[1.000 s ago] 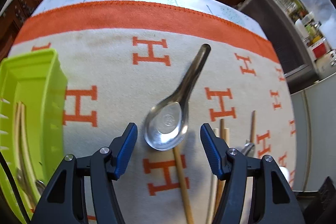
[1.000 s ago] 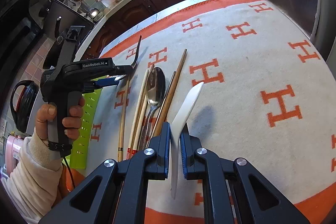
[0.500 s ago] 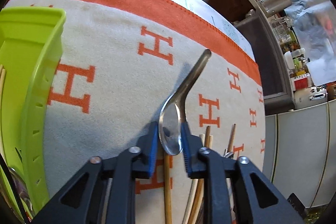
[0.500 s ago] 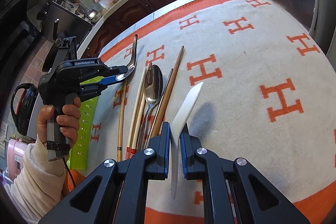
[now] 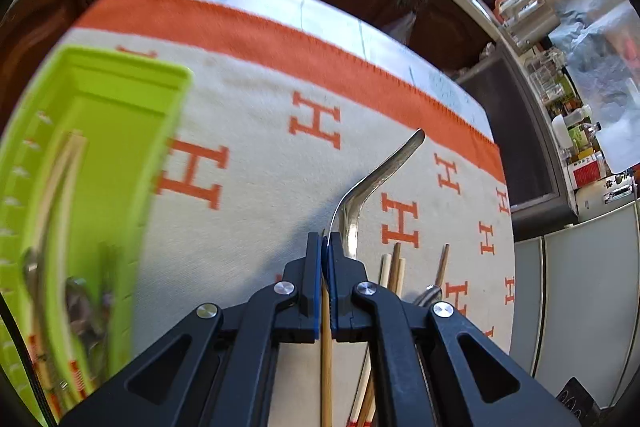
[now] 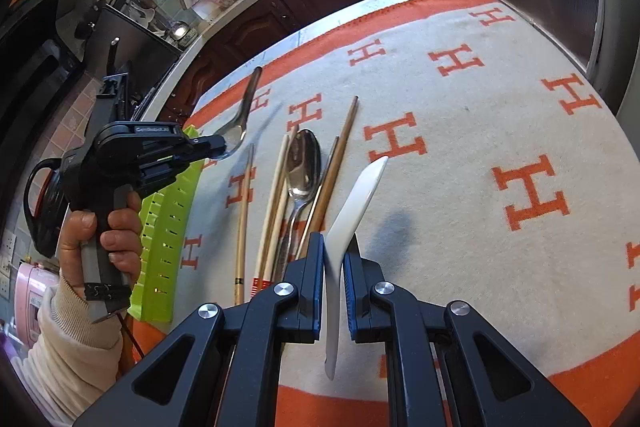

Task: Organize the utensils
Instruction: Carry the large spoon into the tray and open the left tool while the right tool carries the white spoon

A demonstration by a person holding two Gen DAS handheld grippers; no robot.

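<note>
A: Status of the metal soup spoon (image 5: 376, 179)?

B: It is clamped by its bowl between the blue pads of the left gripper (image 5: 327, 251). The jaws have just closed all the way down onto it. Its bent handle projects forward and upward, clear of the cloth (image 5: 248, 131). In the right wrist view the same spoon (image 6: 244, 115) hangs off the left gripper (image 6: 218, 149), above the cloth near its orange border.

A: And the right gripper (image 6: 335, 259)?

B: Narrow, pads pressed on a white ceramic spoon (image 6: 352, 203). The spoon sits on edge between the jaws, one end pointing forward over the cloth (image 6: 480, 131), the other end extending back below the pads.

A: Items remaining on the cloth?

B: A loose row between the two grippers: a steel table spoon (image 6: 304, 167) lying bowl-forward, pale chopsticks (image 6: 276, 203) to its left, dark brown chopsticks (image 6: 334, 167) to its right, and a single bamboo chopstick (image 6: 243, 223) further left. All lie roughly parallel. In the left wrist view, chopstick tips (image 5: 394, 267) show just right of the jaws.

A: Location of the container?

B: The green slotted tray (image 5: 120, 131) stands at the left edge of the cloth. It holds chopsticks and metal utensils, blurred in this view. In the right wrist view the tray (image 6: 168, 227) is partly behind the person's hand (image 6: 100, 239), which grips the left gripper's handle.
</note>
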